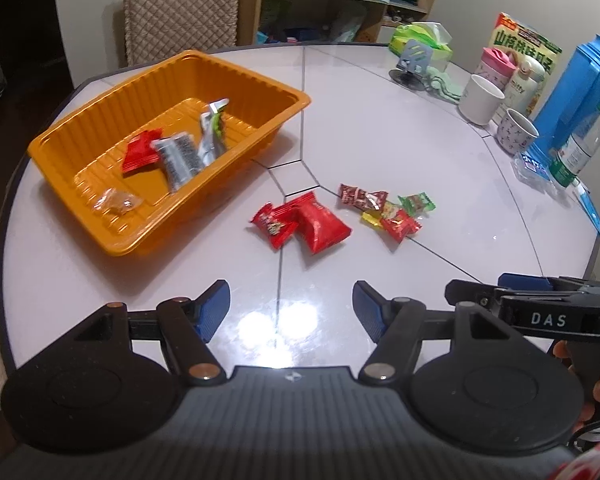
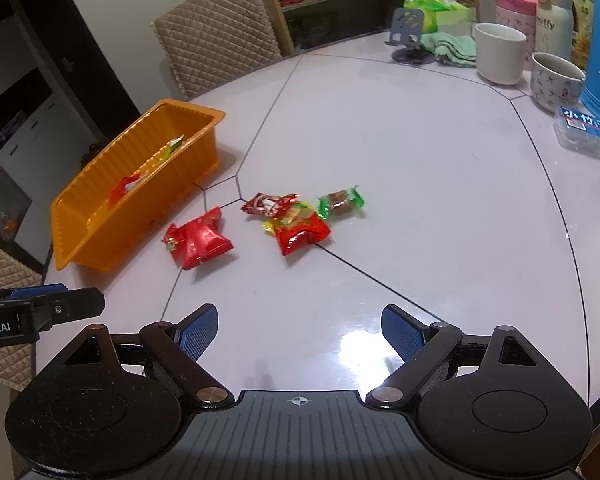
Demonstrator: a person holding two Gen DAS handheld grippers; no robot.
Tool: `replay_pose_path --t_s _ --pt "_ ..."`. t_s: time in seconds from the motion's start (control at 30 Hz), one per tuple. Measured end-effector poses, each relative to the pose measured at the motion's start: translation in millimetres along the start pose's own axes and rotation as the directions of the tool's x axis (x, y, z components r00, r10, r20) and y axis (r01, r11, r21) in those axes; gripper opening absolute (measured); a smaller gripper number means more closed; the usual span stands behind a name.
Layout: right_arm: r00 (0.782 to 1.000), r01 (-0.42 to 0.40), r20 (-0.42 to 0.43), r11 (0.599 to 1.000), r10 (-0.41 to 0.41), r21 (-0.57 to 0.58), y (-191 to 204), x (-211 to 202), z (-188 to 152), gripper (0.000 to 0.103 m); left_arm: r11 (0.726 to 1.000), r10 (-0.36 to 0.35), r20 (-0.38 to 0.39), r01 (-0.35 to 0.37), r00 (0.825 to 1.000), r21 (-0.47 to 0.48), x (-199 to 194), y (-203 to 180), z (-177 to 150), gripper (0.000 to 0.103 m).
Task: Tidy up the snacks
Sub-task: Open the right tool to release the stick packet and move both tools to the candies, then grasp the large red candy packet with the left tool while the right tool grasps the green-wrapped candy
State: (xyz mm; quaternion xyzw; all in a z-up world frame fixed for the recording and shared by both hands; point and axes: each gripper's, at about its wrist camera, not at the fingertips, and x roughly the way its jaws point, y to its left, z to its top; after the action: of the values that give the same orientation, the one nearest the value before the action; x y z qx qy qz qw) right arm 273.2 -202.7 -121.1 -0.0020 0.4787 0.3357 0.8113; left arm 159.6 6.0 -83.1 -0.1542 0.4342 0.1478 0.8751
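Left gripper [image 1: 291, 312] spread wide, nothing between its blue pads [image 1: 213, 310], hovering low over the near edge of the white counter [image 1: 380, 128]. Right gripper [image 2: 299, 334] likewise wide apart and holding nothing, just beside the left one; each shows at the edge of the other's view. Ahead of both, loose snacks lie on the counter in two small clusters. Nearer cluster: two red packets [image 1: 304, 226] overlapping, close to the tray's near corner. Second cluster just to the right: a dark red wrapper [image 1: 362, 196], a yellow one [image 1: 374, 218] partly under a red packet [image 1: 400, 226], and a green candy [image 1: 418, 203] at the far side, all touching or overlapping. Orange tray [image 1: 80, 120] sits to the left on the counter, ribbed walls, already holding a red packet [image 1: 140, 154], a silver-black packet [image 1: 179, 158], a silver-green packet [image 1: 213, 130] leaning up, and a clear-wrapped brownish piece [image 1: 118, 202] in the near corner. Far right of the counter: white cup [image 1: 480, 98], patterned mug [image 1: 516, 130], pink tumbler [image 1: 494, 65], blue jug [image 1: 576, 92], water bottle [image 1: 580, 148], tissue box [image 1: 422, 42], phone stand [image 1: 414, 62]. Quilted chair [image 1: 182, 4] behind the tray.
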Motion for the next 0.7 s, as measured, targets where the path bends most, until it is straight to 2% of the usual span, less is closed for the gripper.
replay_pose_path --t_s 0.17,0.37,0.7 --pt "1.0 0.003 0.03 1.0 -0.002 -0.008 -4.2 3.2 6.9 0.088 1.0 -0.015 -0.006 0.015 1.0 0.011 12.9 -8.2 6.8 0.056" --pt "0.999 0.01 0.046 1.0 -0.01 -0.013 -11.5 13.5 19.3 0.077 1.0 -0.026 0.012 0.025 1.0 0.011 28.7 -16.1 19.1 0.053" --pt "0.999 0.017 0.045 1.0 -0.018 0.022 -26.1 25.4 31.6 0.077 1.0 -0.017 -0.005 0.017 1.0 -0.025 69.5 -26.1 40.7 0.042"
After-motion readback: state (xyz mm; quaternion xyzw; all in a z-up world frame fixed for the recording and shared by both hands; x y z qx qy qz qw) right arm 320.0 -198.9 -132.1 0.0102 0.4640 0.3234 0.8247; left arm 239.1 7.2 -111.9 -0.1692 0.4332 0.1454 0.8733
